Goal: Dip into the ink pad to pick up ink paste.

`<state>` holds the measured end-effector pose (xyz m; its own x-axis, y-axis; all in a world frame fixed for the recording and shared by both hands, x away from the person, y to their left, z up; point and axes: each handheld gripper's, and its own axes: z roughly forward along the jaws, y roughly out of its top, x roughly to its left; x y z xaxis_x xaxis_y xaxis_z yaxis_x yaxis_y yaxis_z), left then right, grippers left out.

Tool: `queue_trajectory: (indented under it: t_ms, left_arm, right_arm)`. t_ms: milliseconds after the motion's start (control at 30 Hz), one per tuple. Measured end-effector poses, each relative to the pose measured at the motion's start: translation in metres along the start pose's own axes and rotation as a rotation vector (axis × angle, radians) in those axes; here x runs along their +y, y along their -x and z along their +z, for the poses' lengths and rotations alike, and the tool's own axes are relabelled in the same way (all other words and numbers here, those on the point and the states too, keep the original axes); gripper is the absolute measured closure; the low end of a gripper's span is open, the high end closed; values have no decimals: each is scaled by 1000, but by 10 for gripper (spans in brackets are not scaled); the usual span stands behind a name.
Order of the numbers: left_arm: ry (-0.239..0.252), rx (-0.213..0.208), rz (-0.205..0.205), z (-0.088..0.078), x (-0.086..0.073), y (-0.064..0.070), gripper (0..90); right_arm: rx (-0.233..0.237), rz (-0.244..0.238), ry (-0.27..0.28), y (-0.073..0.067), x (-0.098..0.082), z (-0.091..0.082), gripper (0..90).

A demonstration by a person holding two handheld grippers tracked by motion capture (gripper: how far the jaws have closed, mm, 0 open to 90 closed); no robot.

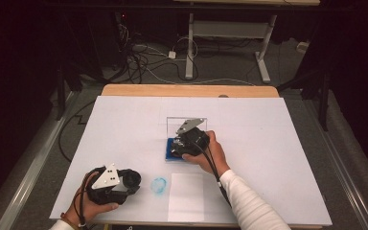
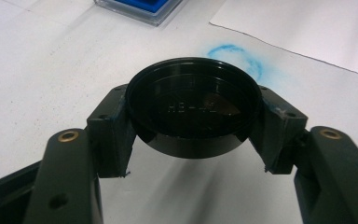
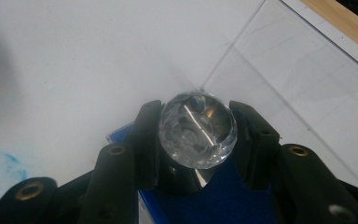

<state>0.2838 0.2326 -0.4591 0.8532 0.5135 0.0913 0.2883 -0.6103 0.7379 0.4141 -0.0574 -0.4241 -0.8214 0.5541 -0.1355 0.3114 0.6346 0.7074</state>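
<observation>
Right gripper (image 3: 198, 133) pinched the crystal stamp (image 3: 198, 128) over the blue pad (image 3: 214, 200); left gripper (image 2: 193, 109), near-left, clamped the black lid (image 2: 193, 105).

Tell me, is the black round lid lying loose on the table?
No, in the left gripper view the black round lid is clamped between the left tongs, held above the white table.

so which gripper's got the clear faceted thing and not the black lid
The right gripper, over the blue pad, clamps the faceted crystal stamp; the left gripper holds the black lid.
</observation>
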Motion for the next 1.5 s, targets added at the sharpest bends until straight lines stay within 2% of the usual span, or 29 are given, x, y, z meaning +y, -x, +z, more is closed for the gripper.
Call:
queue_trajectory:
  t_ms: [133, 567, 733, 1167, 1500]
  left_arm:
    - [3, -2, -10, -1, 0, -1, 367]
    - [2, 5, -12, -2, 0, -3, 367]
    - [6, 3, -16, -2, 0, -5, 367]
    - [12, 0, -24, -4, -1, -8, 367]
    - [11, 4, -26, -6, -3, -8, 367]
  right_arm:
    - [-16, 0, 19, 1, 2, -9, 574]
    - [-22, 6, 71, 11, 5, -32, 574]
    - [-25, 23, 86, 17, 6, -40, 574]
    - [-47, 38, 81, 28, 8, -54, 574]
    - [-52, 40, 65, 30, 8, -53, 574]
